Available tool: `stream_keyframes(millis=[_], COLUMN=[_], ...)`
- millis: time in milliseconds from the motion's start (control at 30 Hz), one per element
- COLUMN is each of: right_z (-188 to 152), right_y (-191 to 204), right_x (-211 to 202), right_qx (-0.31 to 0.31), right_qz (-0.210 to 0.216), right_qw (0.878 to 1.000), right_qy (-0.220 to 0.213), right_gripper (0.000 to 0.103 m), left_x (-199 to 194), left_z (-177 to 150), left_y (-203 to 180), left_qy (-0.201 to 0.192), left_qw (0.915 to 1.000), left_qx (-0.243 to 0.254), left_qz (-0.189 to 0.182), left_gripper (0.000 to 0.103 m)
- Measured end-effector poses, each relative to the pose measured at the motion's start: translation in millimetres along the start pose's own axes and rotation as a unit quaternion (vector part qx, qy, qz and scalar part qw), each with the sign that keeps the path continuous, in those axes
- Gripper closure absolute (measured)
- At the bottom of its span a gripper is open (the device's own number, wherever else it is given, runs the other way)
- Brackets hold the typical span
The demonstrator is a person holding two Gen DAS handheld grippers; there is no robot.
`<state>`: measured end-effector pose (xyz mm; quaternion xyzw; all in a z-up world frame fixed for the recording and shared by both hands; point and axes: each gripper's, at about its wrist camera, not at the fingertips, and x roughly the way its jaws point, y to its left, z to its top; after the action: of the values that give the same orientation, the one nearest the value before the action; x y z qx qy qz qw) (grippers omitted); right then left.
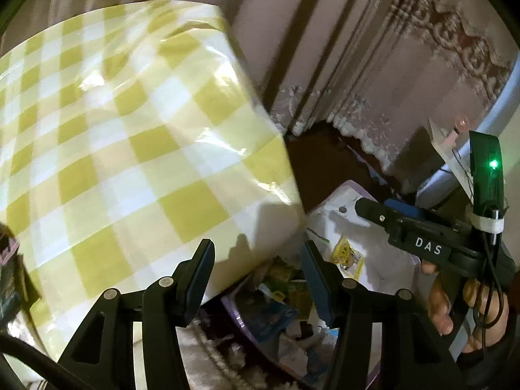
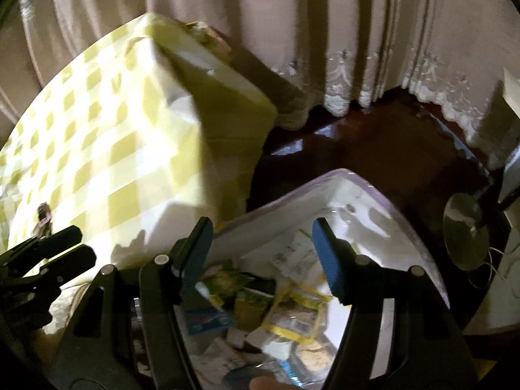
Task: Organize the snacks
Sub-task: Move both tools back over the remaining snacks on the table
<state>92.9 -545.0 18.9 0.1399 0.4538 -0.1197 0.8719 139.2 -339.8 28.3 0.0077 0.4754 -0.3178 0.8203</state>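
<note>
Both claws empty. Left claw has its jaws spread, nothing between the pads; it hangs over the near corner of the table, which wears a yellow-and-white checked glossy cloth. Right claw is spread too, jaws apart with no pack pinched, pointing down into the white bin with the lilac rim that sits on the floor just beside the table's corner. The snacks are in that bin: a loose heap of packets, green-and-yellow ones near the middle, a blue one toward the left, clear yellow-edged bags to the right; labels too blurred to read. In the left wrist view the same bin shows below the table edge, with the right claw's body, lettered DAS, over it and the hand wrapped round its grip. One dark packet lies on the table at the far left edge, partly cut off. Dark glossy floor beyond the bin, beige curtains with lace hems behind. A round metal disc stands on the floor right of the bin.
</note>
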Motion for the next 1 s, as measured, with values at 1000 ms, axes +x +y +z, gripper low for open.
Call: stream_keyframes(millis=[1000], right_z=[-29.0], right_y=[176.3], right_x=[6.0], right_qx=[-0.145], right_qz=[0.101], right_qw=[0.983], right_qy=[0.042], right_gripper=[0.035], left_x=[-112.1], left_z=[-64.0], left_y=[210.0], left_qy=[-0.098], left_qw=[0.9478], left_qx=[-0.295], left_qz=[0.071], left_gripper=[0.047])
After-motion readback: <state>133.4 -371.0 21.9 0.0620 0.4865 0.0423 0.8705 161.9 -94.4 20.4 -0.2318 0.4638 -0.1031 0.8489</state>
